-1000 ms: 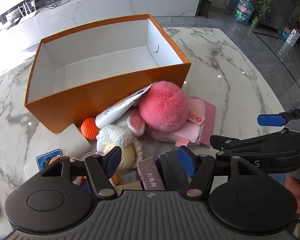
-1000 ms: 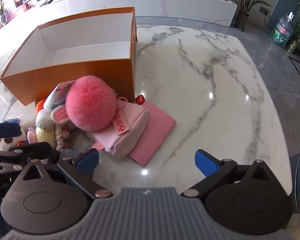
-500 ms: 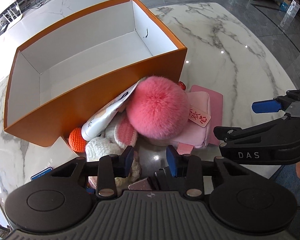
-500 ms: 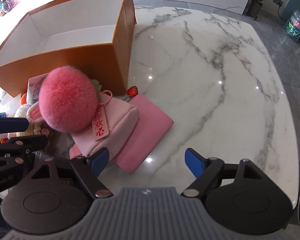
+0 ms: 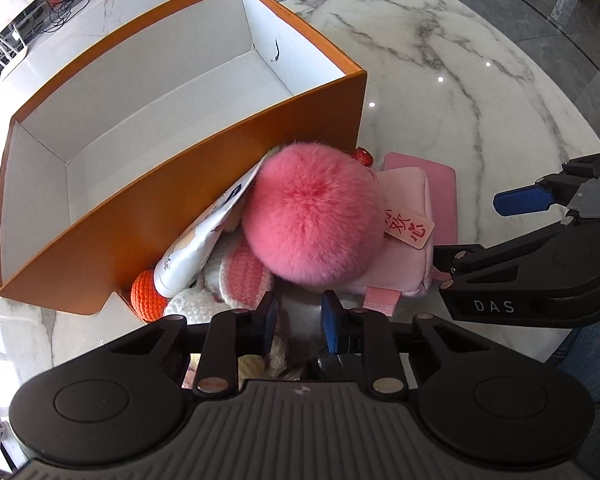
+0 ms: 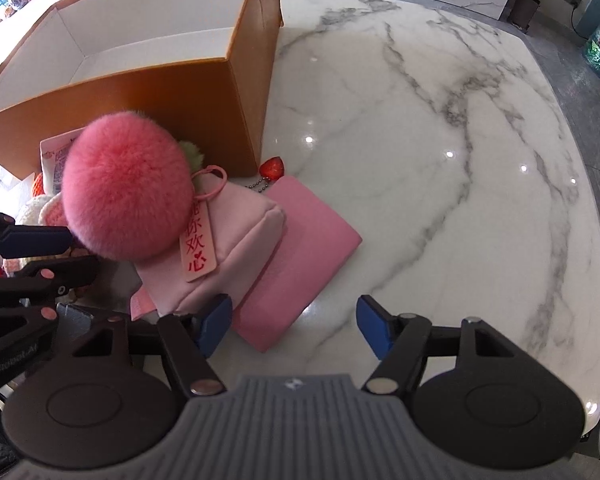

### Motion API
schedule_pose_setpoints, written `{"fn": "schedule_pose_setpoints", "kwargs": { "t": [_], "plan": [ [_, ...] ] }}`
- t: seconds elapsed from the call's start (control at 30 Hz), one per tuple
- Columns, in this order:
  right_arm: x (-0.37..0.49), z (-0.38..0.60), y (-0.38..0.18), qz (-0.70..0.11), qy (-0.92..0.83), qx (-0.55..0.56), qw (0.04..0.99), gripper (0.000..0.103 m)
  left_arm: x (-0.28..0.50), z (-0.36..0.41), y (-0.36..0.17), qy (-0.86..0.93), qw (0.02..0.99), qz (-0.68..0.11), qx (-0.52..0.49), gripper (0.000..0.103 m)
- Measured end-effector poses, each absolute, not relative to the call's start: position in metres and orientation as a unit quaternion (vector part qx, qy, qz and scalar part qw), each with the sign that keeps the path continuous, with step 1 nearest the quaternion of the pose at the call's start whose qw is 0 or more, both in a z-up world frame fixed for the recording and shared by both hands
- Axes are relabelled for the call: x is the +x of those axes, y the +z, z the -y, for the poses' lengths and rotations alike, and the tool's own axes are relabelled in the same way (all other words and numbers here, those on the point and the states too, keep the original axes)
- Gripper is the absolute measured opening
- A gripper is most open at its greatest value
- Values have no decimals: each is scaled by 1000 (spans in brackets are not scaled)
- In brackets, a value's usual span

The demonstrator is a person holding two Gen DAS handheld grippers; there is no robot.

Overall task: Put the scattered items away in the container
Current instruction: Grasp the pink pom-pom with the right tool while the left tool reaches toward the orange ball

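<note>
Left wrist: crochet toy (image 5: 204,304) half hidden

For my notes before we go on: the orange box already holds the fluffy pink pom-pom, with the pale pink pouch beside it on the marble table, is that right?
Not quite: the orange box is empty. The left wrist view shows the fluffy pink pom-pom outside it, against its front wall, with the pale pink pouch beside it on the marble table.

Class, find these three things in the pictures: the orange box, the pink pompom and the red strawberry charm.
orange box (image 5: 204,184): left wrist view, on its orange front wall.
pink pompom (image 6: 128,184): right wrist view, on the middle of the fur.
red strawberry charm (image 6: 272,168): right wrist view, on its red body.
</note>
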State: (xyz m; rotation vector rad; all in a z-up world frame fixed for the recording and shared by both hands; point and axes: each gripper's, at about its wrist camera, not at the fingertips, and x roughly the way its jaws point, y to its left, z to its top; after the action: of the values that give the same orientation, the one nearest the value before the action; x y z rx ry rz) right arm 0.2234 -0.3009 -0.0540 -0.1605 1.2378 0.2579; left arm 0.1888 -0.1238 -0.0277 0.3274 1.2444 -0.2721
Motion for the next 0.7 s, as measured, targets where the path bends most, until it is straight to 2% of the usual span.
{"fn": "schedule_pose_setpoints", "kwargs": {
  "t": [0.47,0.7],
  "plan": [
    [226,302,-62,-586,131,-84,795,57,187,142,-45,-129,791,-556,222,14],
    [229,302,-67,-590,140,-83,791,44,185,148,-51,-130,790,-544,251,9]
  ]
}}
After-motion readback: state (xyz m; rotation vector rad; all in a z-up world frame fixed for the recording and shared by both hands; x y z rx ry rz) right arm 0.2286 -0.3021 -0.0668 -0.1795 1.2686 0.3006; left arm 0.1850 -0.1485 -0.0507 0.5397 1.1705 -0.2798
